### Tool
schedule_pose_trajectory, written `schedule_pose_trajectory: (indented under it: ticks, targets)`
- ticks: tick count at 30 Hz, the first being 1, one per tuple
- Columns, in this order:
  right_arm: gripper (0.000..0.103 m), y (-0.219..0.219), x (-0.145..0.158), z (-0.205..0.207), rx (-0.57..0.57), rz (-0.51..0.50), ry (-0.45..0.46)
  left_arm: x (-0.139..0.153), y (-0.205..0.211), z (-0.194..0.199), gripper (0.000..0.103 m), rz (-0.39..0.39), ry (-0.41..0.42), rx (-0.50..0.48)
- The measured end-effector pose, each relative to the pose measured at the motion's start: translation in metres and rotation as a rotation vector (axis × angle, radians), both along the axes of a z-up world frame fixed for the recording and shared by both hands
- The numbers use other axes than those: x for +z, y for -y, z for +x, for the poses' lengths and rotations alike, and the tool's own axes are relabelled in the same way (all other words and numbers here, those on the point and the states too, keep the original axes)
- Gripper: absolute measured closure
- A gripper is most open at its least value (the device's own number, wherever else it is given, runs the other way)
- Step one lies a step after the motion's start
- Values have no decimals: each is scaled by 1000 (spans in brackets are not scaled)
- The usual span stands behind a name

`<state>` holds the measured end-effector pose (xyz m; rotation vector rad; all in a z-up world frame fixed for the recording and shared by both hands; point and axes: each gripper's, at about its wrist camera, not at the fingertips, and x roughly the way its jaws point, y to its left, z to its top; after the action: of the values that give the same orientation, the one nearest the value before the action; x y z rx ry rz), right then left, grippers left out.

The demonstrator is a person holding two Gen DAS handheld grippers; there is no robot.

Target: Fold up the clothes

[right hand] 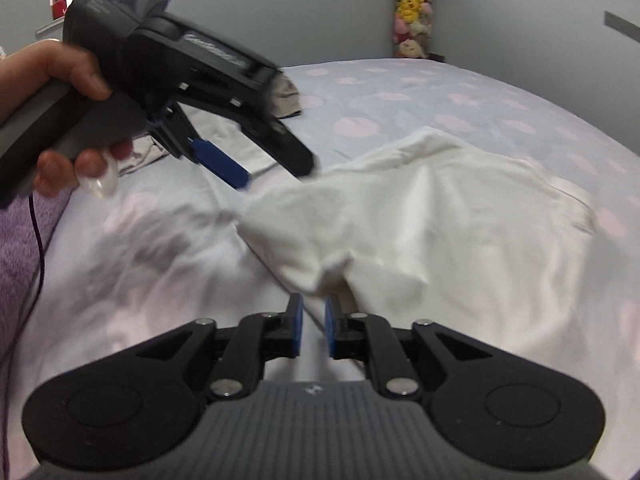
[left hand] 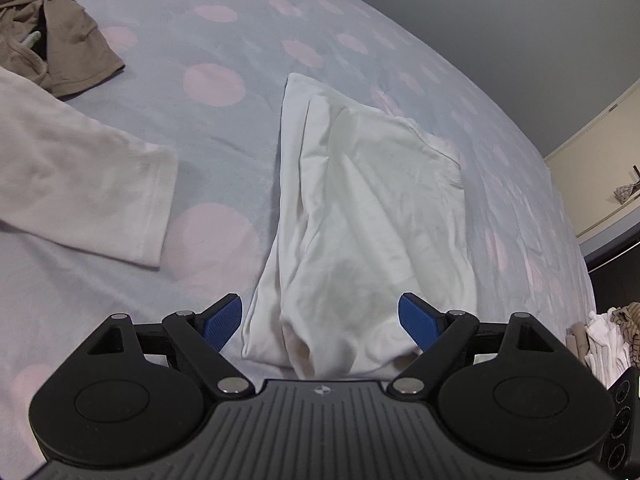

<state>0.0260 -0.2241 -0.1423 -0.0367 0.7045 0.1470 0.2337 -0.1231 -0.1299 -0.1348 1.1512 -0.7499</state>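
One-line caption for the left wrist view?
Open left gripper poised over the near end of a part-folded white shirt on a dotted bedsheet; more clothes lie at left.

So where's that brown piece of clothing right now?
The brown garment lies crumpled at the far left of the bed in the left wrist view, just beyond the cream sleeve and well left of the white shirt.

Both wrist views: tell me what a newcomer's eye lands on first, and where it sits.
The white garment lies partly folded in the middle of the pink-dotted bedsheet. The left gripper is wide open just before its near edge, while the right gripper is nearly closed at a bunched corner. A brown garment lies crumpled at far left, with a pale sleeve nearer.
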Motion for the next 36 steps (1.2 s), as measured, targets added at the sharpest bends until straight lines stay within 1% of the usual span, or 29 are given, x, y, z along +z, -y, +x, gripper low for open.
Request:
schedule_pose_trajectory:
  ticks: [1,5,7,8,10,11,12,13,14,16,18,19,23,25,27,30,31,32,33,35,36]
  targets:
    - [78,4,0,-9,-18,0,2,0,-2,-3,17,-1,-7,4]
    - [78,21,-6,-38,-126,17,-21,-8,-6,-15,18,-5,-43,8]
    - [78,30,-12,-47,-175,20,-33,-14,-6,-20,20,-6,-59,15]
    - [78,33,-14,-50,-195,5,-42,-17,-6,-23,24,-10,-68,22]
    - [77,35,-17,-51,-222,-31,-45,-25,-6,-25,40,-24,-93,30]
    - [75,36,-18,-53,-230,-49,-45,-26,-6,-25,55,-31,-97,33]
    - [73,37,-18,-54,-237,-68,-44,-27,-6,-24,65,-39,-98,37]
    - [73,35,-17,-55,-233,-90,-38,-27,-5,-24,70,-47,-98,40]
    - [73,33,-17,-56,-229,-113,-32,-27,-5,-23,78,-55,-98,44]
    - [73,29,-15,-57,-222,-157,-19,-28,-5,-22,80,-70,-99,50]
    - [73,25,-14,-59,-214,-202,-6,-22,-4,-21,92,-65,-78,45]
    - [73,23,-13,-59,-210,-225,0,-19,-3,-20,94,-62,-70,44]
    - [73,16,-10,-63,-194,-315,25,-9,-10,-20,96,-58,-45,46]
    - [67,12,-8,-64,-186,-359,38,-8,-14,-20,96,-57,-46,49]
    - [67,8,-7,-66,-177,-404,51,-11,-16,-22,96,-47,-49,53]
    - [68,13,-16,-58,-182,-429,16,-17,-20,-23,94,-64,-71,71]
    - [68,15,-18,-56,-187,-430,9,-18,-21,-24,91,-76,-71,73]
    - [69,16,-19,-56,-192,-433,7,-19,-21,-24,80,-88,-71,73]
    - [69,17,-20,-56,-197,-436,5,-20,-21,-24,65,-95,-75,77]
    - [69,19,-21,-56,-201,-444,3,-22,-22,-22,49,-105,-87,90]
    - [69,19,-21,-56,-201,-447,3,-23,-22,-21,48,-110,-93,97]
